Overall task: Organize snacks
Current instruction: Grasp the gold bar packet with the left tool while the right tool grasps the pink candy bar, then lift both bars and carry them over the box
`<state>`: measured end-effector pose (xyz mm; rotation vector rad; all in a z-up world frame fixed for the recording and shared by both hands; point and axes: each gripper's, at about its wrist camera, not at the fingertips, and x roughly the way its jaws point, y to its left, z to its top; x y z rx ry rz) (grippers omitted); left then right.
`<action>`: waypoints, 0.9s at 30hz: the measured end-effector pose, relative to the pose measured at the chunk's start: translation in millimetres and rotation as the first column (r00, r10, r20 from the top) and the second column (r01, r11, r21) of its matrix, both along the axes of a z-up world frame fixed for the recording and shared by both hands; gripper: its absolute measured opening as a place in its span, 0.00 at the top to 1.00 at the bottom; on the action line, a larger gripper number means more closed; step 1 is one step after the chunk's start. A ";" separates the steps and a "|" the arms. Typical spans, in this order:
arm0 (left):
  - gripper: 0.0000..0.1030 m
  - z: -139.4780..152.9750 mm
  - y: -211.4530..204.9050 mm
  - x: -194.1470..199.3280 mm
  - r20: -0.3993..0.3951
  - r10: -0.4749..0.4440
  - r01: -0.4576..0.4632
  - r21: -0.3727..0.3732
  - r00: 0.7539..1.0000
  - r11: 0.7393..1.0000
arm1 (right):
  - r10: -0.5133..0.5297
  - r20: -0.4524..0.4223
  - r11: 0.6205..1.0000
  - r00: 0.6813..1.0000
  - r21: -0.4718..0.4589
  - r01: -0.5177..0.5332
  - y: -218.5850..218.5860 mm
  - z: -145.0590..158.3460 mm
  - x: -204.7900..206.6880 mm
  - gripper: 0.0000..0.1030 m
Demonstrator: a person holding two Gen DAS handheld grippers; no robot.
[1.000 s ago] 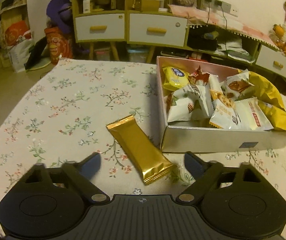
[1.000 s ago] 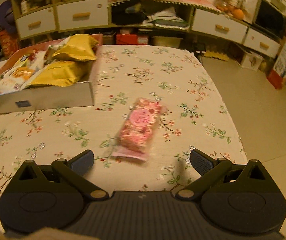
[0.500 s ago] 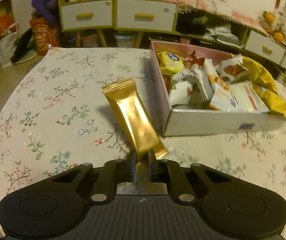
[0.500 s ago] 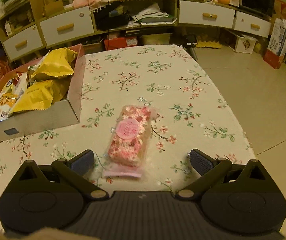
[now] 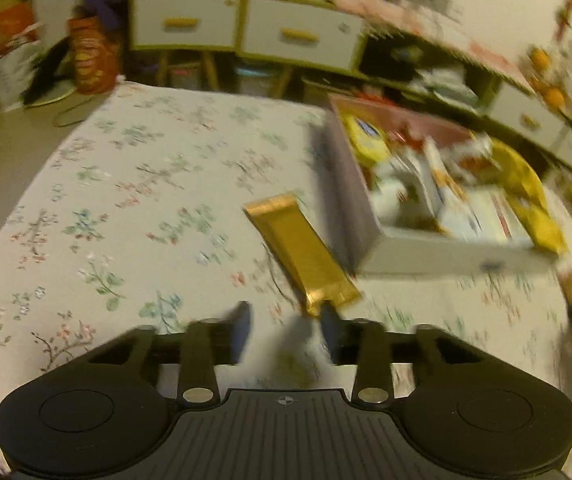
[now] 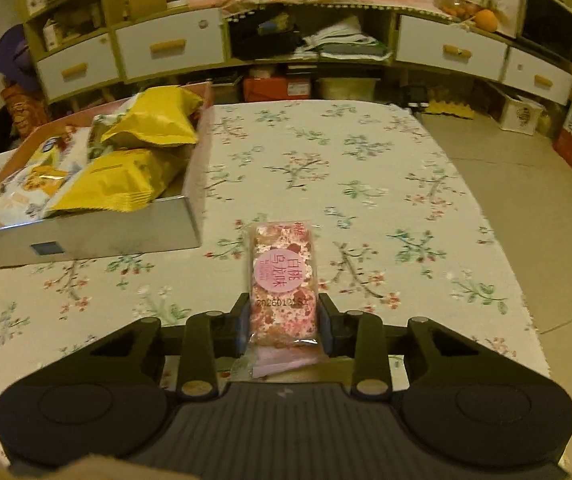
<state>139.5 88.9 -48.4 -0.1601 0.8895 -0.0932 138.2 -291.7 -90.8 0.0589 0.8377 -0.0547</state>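
In the left wrist view the whole picture is smeared by motion, so the packets in the box (image 5: 370, 236) cannot be told apart; only yellow and white wrappers show. The left gripper (image 5: 286, 326) has its jaws partly apart, and they have just been opening. The gold snack bar (image 5: 302, 256) reaches away from them towards the box's near corner. Its near end seems to touch the right-side finger (image 5: 332, 330), while the other finger stands clear of it; the blur does not let me tell if the bar is still pinched. At the right edge a dark shape with something pinkish is cut off and unclear. The table carries a pale floral tablecloth (image 5: 126, 200). Behind it are white drawers (image 5: 184, 24) with yellow handles.

In the right wrist view the picture is sharp. The right gripper (image 6: 285, 326) has just been closing, and its pads now press both long sides of the pink snack packet (image 6: 284, 280). The packet's near end is partly hidden behind the gripper body. The packet points away over the tablecloth, to the right of the box. The box's left part is cut off by the frame. Beyond the table are drawers, cluttered shelves and oranges (image 6: 486, 20).
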 end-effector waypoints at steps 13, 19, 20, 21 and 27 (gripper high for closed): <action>0.56 -11.7 -2.0 48.7 -0.004 0.166 -0.166 -0.086 0.986 0.982 | 0.195 -0.009 0.981 0.981 -0.004 -0.195 32.4 2.1 -4.8 0.71; 0.57 -16.2 -14.0 55.0 0.024 0.164 -0.163 -0.049 0.986 0.985 | 0.214 -0.008 0.977 0.977 -0.008 -0.214 38.4 2.1 -4.3 0.71; 0.57 -16.7 -14.2 54.4 0.029 0.169 -0.168 -0.047 0.985 0.985 | 0.215 -0.008 0.977 0.977 -0.008 -0.215 39.1 2.1 -4.5 0.71; 0.58 -17.3 -13.4 53.4 0.033 0.173 -0.171 -0.053 0.984 0.984 | 0.215 -0.008 0.977 0.977 -0.009 -0.215 39.3 2.0 -4.7 0.71; 0.64 -18.9 -28.2 42.7 0.063 0.044 -0.050 0.103 0.997 0.993 | 0.206 -0.012 0.978 0.978 -0.007 -0.206 40.2 2.3 -4.0 0.71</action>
